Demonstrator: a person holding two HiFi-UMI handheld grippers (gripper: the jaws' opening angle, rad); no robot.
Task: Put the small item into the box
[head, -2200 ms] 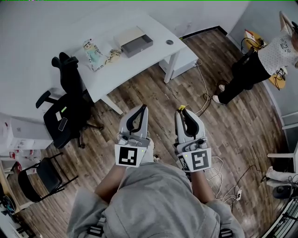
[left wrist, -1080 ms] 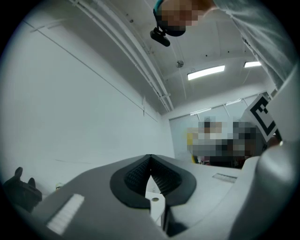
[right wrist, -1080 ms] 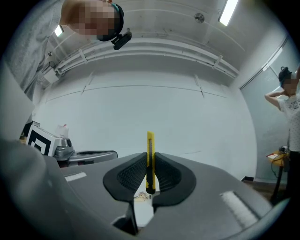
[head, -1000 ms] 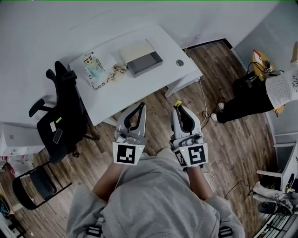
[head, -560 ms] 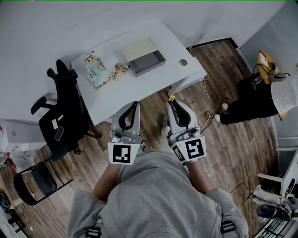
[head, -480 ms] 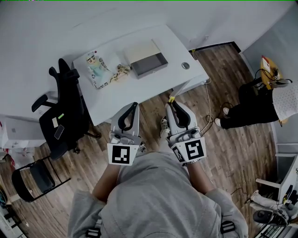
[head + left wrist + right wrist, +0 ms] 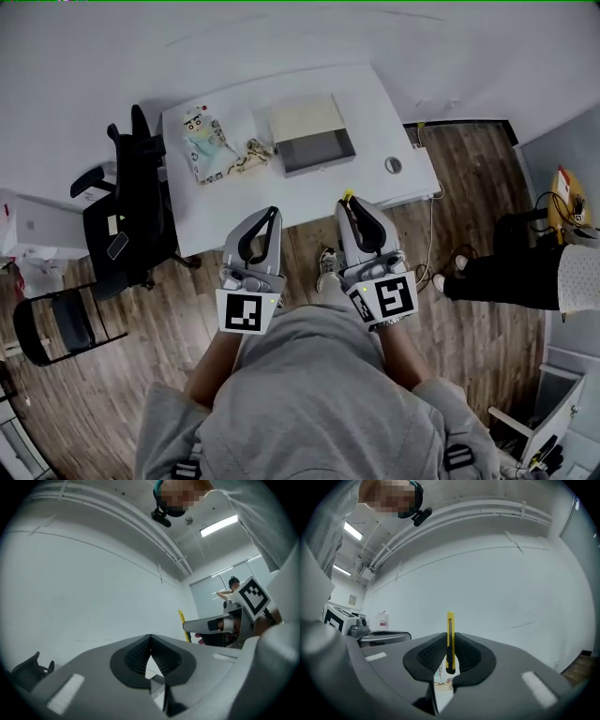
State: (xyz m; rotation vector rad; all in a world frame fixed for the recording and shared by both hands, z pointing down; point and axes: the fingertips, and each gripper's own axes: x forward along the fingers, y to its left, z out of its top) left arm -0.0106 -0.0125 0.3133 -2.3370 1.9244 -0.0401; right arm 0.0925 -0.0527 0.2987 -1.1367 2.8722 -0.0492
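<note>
An open box point(image 7: 317, 150) with a grey inside and a cream lid stands on the white desk point(image 7: 281, 192). In the head view both grippers are held close to my body, short of the desk's near edge. My right gripper point(image 7: 349, 202) is shut on a slim yellow utility knife point(image 7: 347, 196). In the right gripper view the knife point(image 7: 450, 639) stands upright between the ribbed pads. My left gripper point(image 7: 272, 214) is shut with nothing in it, its tips meeting in the left gripper view point(image 7: 150, 638).
A cartoon-printed pouch point(image 7: 208, 145) and a small patterned item point(image 7: 254, 155) lie left of the box. A round grommet point(image 7: 394, 165) sits at the desk's right end. A black office chair point(image 7: 131, 202) and a folding chair point(image 7: 56, 323) stand at the left. A person point(image 7: 525, 279) stands at the right.
The desk and box have come closer and more to the middle of the head view. Both grippers stay in front of my body, and the right one still holds the knife.
</note>
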